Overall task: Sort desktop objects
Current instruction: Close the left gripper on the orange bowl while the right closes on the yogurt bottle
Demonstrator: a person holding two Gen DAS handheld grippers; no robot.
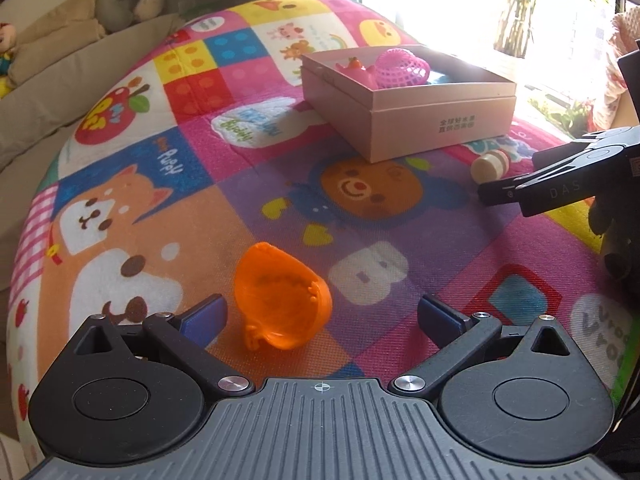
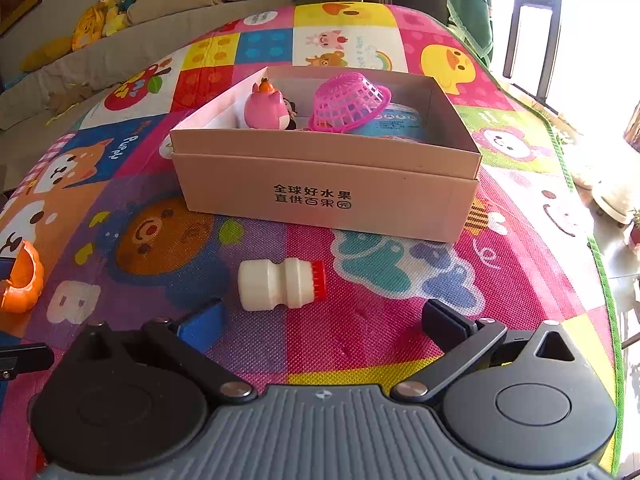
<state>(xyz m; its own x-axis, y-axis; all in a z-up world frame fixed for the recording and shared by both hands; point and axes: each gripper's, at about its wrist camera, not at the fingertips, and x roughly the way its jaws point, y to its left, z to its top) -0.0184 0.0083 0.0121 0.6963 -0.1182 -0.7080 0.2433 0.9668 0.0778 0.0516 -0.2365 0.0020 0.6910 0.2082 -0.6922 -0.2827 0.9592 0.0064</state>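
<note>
An orange translucent toy cup [image 1: 280, 300] lies on its side on the colourful play mat, between the open jaws of my left gripper [image 1: 320, 316]. It also shows at the left edge of the right wrist view [image 2: 20, 280]. A small white bottle with a red cap [image 2: 282, 284] lies on its side just ahead of my open right gripper [image 2: 324, 322]. The bottle [image 1: 490, 164] sits by the right gripper's fingers [image 1: 520, 192] in the left wrist view. A pink cardboard box [image 2: 328, 196] holds a pink toy [image 2: 266, 110], a pink mesh basket [image 2: 348, 102] and a blue item.
The play mat [image 2: 360, 340] covers a raised surface. A beige sofa with plush toys [image 2: 104, 12] runs along the back left. A bright window and plants [image 1: 540, 8] stand to the right. The mat's right edge [image 2: 604, 280] drops to the floor.
</note>
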